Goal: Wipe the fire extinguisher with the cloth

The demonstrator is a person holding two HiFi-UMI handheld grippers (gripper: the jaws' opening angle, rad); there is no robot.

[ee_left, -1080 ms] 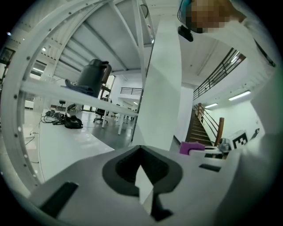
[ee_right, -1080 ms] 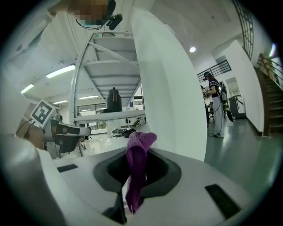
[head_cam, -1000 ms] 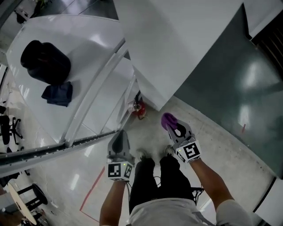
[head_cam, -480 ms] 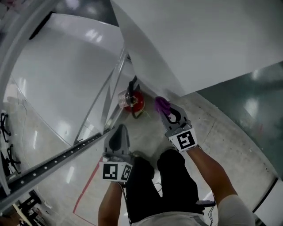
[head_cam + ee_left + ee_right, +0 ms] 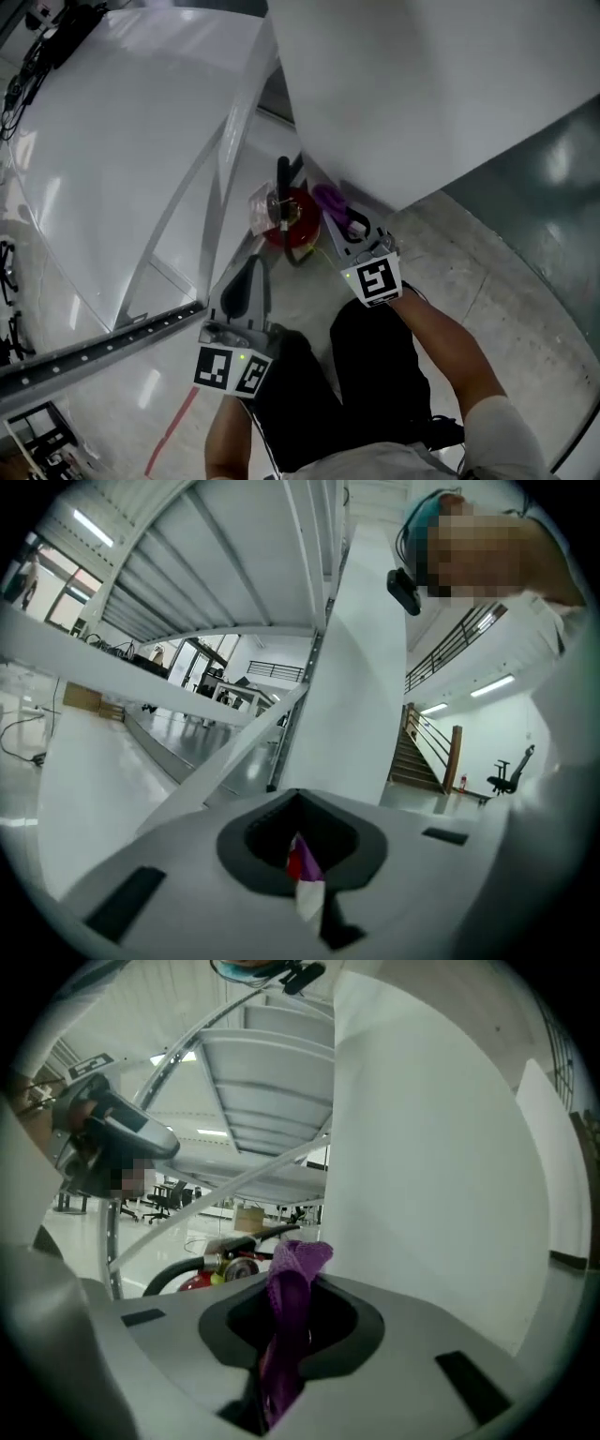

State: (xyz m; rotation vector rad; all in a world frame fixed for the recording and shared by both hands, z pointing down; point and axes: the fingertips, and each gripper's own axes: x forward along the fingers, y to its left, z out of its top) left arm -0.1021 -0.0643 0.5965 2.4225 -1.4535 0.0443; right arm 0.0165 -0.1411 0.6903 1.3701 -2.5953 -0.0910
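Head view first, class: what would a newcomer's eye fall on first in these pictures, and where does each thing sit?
The red fire extinguisher stands out at the foot of the white wall. Just beside it, the right tongs are shut on a bright purple cloth, whose bunched end pokes out past the tips. The left tongs hang at lower left, shut and empty.

Right gripper (image 5: pixel 340 223) holds purple cloth (image 5: pixel 329 198) beside red fire extinguisher (image 5: pixel 294 223).

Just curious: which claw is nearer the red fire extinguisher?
Right. The right claw, gripping a purple cloth, is beside the red fire extinguisher; the left claw hangs back, nearer the person.
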